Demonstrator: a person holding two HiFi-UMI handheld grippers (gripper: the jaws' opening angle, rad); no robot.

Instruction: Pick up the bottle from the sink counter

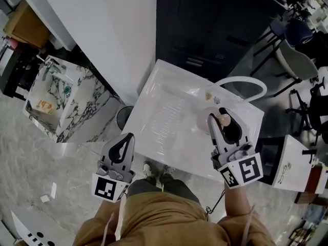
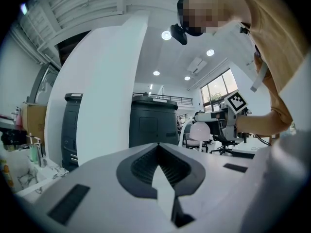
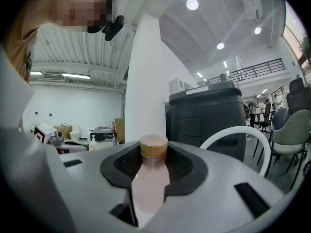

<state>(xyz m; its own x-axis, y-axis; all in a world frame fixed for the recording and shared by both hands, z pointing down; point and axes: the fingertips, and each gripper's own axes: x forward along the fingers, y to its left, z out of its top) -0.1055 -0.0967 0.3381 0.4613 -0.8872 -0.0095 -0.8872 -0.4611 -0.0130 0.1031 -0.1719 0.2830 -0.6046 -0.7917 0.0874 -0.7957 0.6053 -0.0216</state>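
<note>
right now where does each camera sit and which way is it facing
Head view: on the person's head, looking steeply down at the white sink counter; shows the left gripper, right gripper and tan clothes.
Left gripper view: rides the left gripper, looking level along its empty jaws toward a dark cabinet; the person's torso shows at right.
Right gripper view: rides the right gripper, looking level along jaws shut on the bottle; tan clothes at upper left.
Shared: all three see the dark cabinet; head and right gripper views share the bottle.

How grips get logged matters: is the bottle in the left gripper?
No, the left gripper is shut and empty; the right gripper holds the bottle.
</note>
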